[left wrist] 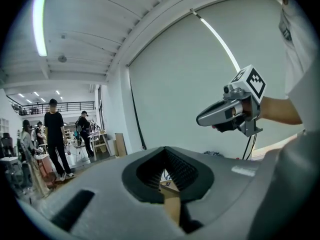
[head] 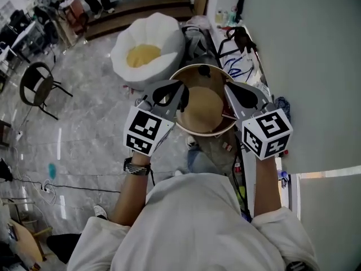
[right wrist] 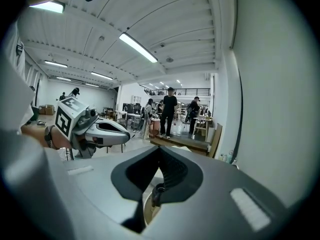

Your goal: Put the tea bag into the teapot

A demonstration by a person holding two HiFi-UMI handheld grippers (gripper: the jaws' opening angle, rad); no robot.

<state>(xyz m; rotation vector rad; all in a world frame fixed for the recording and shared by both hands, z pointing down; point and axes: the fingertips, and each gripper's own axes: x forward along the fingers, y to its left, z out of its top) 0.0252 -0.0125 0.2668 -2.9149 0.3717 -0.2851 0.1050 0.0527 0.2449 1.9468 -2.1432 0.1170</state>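
i hold the left gripper and right gripper side by side, each with jaws pressed together on nothing, over a round tan tabletop with a pale rim.

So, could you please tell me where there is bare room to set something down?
The round tabletop between left claw and right claw looks bare; so does floor left of it, toward the chair. Cables crowd the wall strip.

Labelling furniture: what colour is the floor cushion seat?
The cushion seat is white with a yellow centre; head view.
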